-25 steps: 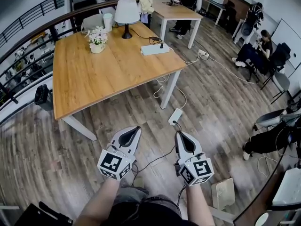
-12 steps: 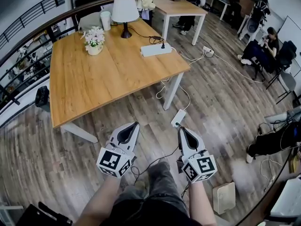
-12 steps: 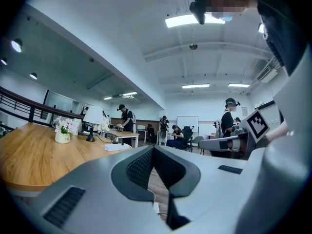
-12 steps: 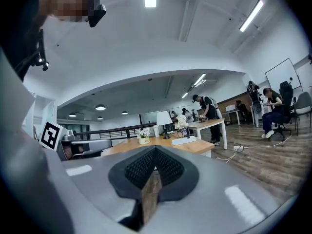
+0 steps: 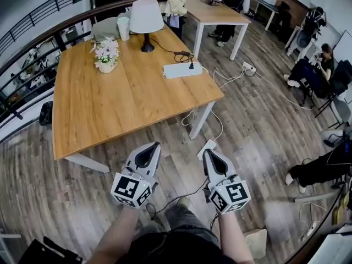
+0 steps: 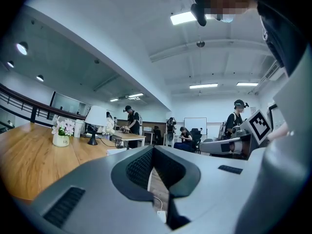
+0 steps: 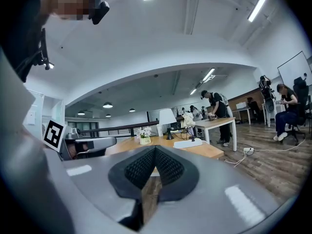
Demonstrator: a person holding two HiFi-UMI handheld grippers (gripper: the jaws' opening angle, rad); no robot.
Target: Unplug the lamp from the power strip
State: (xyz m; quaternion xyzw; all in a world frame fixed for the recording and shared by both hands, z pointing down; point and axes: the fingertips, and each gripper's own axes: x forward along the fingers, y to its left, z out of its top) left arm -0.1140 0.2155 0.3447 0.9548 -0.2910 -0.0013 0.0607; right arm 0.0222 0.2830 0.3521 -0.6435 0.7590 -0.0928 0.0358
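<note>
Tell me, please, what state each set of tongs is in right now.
Left tongs: closed, tips together, holding nothing.
Right tongs: closed, tips together, holding nothing.

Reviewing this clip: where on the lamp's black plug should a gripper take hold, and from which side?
Take the black plug by its body, coming down from above: it stands upright out of the white power strip, which lies flat on the table, so the pull is probably straight up. Its finer shape is too small to tell.
</note>
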